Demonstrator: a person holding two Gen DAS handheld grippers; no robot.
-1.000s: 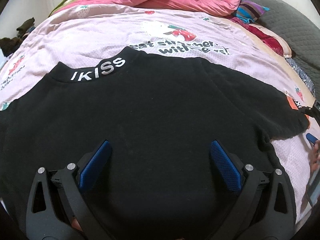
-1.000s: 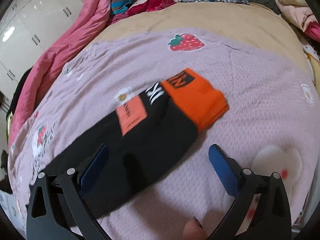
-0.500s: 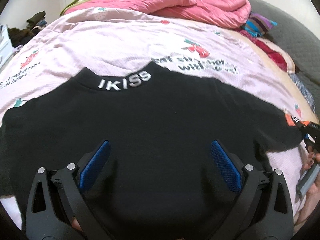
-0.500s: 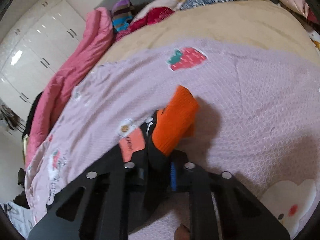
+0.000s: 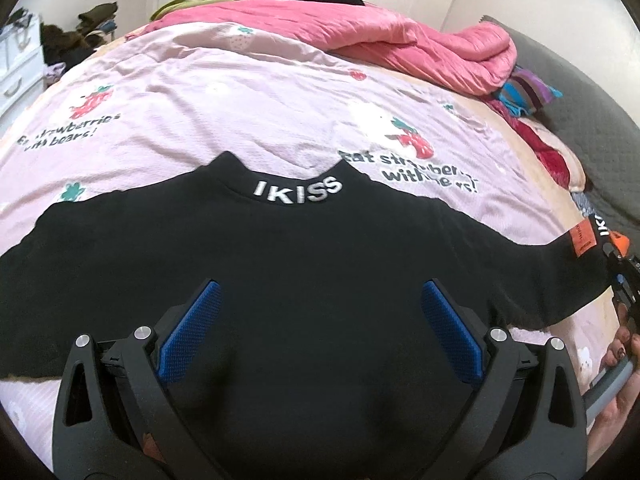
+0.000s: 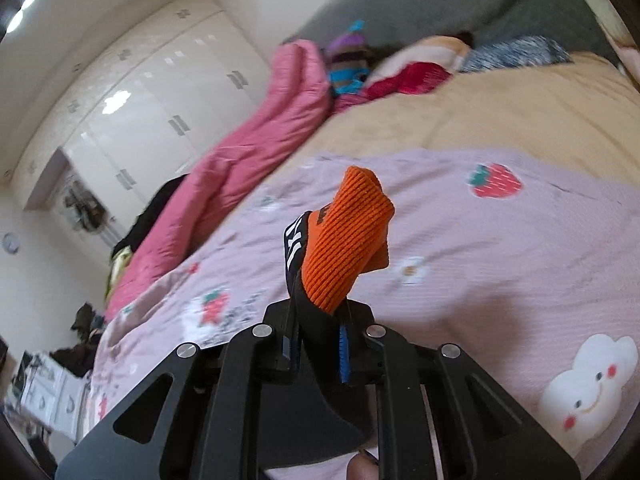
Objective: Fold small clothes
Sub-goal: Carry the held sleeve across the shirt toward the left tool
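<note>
The left gripper [image 5: 318, 332] hangs low over the black top [image 5: 304, 264], its blue pads [image 5: 188, 332] spread wide with nothing between them. The top lies flat on the pink sheet [image 5: 224, 112], collar lettering facing away from the gripper. Off to the right, the right gripper [image 6: 318, 346] is clamped tight on the sleeve [image 6: 320, 336] just below its orange cuff [image 6: 344, 240], which sticks up above the fingers, lifted clear of the sheet. Beyond the top, a pink quilt [image 5: 400, 44] is heaped along the bed's far side, with white wardrobes [image 6: 160, 92] behind it.
</note>
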